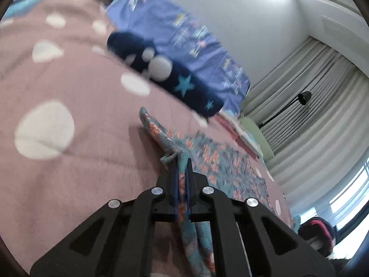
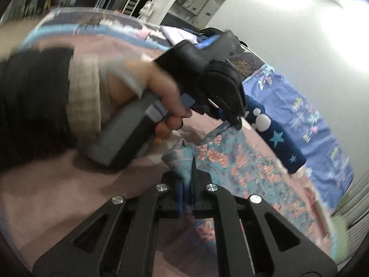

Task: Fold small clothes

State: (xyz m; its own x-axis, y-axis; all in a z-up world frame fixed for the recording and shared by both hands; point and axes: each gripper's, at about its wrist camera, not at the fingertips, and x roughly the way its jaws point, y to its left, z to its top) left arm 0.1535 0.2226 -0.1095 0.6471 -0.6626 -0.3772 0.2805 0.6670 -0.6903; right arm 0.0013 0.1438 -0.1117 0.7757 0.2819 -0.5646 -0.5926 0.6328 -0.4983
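Observation:
A small teal garment with orange flowers (image 1: 219, 159) lies on the pink dotted bedspread (image 1: 69, 80). My left gripper (image 1: 182, 164) is shut on a bunched edge of it, with cloth running between the blue pads and down under the jaws. My right gripper (image 2: 190, 175) is shut on another edge of the same garment (image 2: 242, 161). In the right wrist view the left gripper (image 2: 233, 120) and the hand that holds it hang over the garment's far corner.
A folded navy cloth with stars and white dots (image 1: 180, 78) lies beyond the garment. A blue patterned sheet (image 1: 184, 30) lies behind it by the white wall. Grey curtains (image 1: 311, 106) and a black lamp (image 1: 304, 98) stand at the right.

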